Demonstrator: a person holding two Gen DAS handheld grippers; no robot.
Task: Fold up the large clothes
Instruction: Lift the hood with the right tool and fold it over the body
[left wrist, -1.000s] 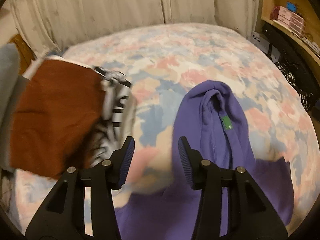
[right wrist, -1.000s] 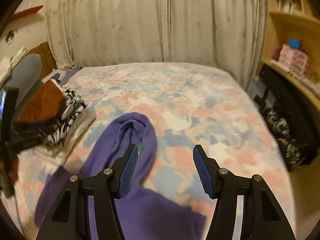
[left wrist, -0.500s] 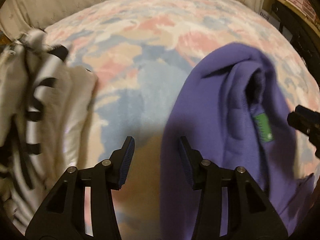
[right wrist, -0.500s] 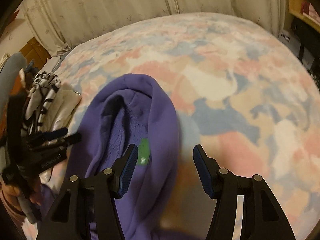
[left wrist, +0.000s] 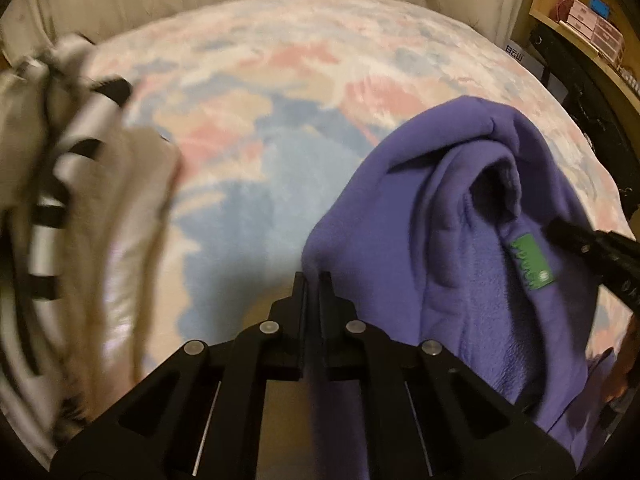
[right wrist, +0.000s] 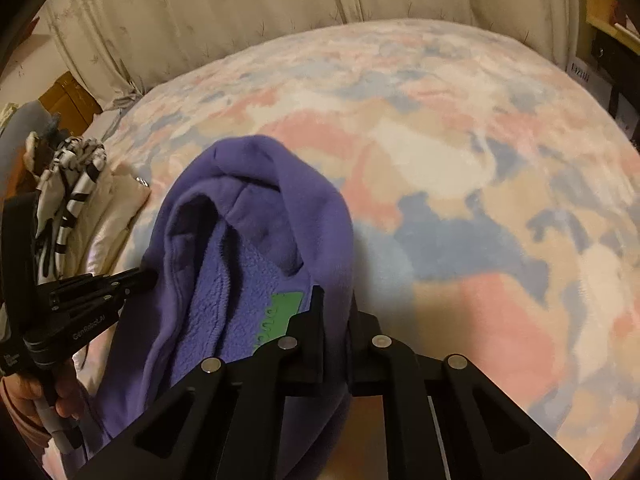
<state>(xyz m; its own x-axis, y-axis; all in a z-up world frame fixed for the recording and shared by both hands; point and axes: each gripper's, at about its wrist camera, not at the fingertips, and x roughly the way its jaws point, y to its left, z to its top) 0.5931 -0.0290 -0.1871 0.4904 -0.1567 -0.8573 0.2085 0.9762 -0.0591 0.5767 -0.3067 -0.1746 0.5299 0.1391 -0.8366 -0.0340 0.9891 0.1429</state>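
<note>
- Both our claws have just been closing: half a second ago each stood open over the purple hoodie (left wrist: 472, 280); now the left claw (left wrist: 312, 280) is clenched on its left edge and the right claw (right wrist: 334, 296) on its right edge, beside the green label (right wrist: 280, 316).
- We judge the hoodie is now gripped at both sides, ready to lift or spread.
- It lies near us on the flowered bedspread (right wrist: 460, 160), long axis near-to-far, hood pointing towards the far curtain (right wrist: 240, 12).
- A pile of clothes (left wrist: 72, 220) sits left.
</note>
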